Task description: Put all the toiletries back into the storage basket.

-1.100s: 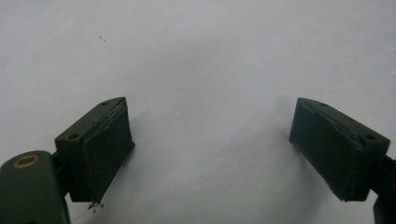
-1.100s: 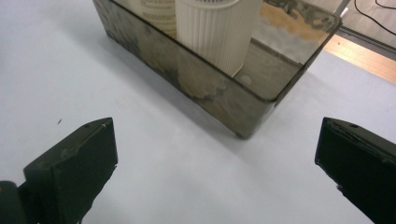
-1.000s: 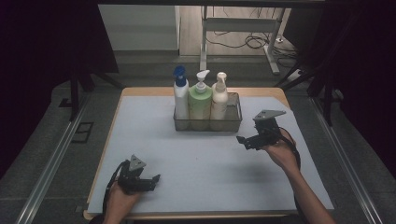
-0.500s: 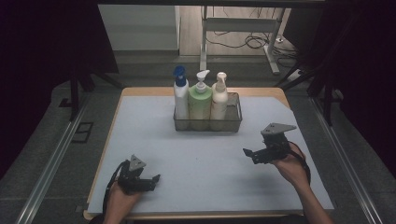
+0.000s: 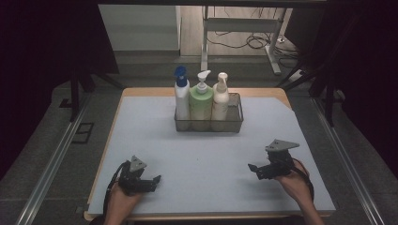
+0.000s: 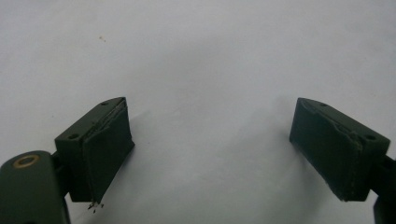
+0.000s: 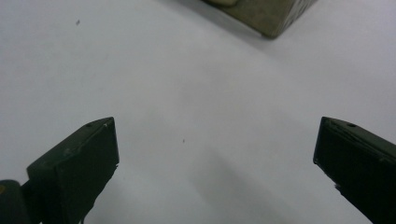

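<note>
basket (image 5: 232, 123) mid-table, toward far edge, holding three pump bottles (image 5: 201, 101) upright in a row | right claw (image 5: 255, 169) near-right of basket, well apart, jaws wide, empty | left claw (image 5: 155, 180) near-left of basket, jaws wide, empty, low over table (image 5: 206, 159)

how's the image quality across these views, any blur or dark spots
High view: surroundings nearly black, the mat evenly lit, the three bottles sharp. Left gripper view: jaws crisp, soft shadows beneath them. Right gripper view: the basket corner at the top is blurred.
</note>
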`<action>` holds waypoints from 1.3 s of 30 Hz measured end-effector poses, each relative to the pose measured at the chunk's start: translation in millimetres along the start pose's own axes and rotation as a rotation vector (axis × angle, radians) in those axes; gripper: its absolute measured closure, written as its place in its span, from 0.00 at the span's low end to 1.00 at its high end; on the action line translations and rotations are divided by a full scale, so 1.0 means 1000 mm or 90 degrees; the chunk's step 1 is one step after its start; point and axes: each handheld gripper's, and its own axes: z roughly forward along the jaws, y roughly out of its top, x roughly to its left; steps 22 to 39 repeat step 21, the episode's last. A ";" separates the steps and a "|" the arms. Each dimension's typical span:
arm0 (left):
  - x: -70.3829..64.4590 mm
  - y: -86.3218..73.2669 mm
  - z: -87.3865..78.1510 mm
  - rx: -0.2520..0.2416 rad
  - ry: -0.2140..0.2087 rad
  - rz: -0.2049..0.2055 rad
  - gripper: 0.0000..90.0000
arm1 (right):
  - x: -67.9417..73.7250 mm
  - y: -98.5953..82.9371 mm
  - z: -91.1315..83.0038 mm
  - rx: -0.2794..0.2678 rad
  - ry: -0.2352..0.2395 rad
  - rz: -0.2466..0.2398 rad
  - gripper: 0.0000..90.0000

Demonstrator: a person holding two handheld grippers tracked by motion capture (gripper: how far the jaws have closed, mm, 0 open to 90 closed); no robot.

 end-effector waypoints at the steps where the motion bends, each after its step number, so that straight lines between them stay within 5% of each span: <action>1: 0.000 0.000 0.000 0.000 0.000 0.000 0.14 | 0.001 -0.003 0.001 0.003 0.001 0.000 0.00; 14: 0.000 0.000 0.000 0.000 0.001 0.000 0.14 | 0.004 -0.040 0.023 0.039 0.012 0.023 0.00; 39: 0.000 0.000 0.000 0.001 0.000 0.000 0.14 | 0.004 -0.041 0.023 0.035 0.005 0.026 0.00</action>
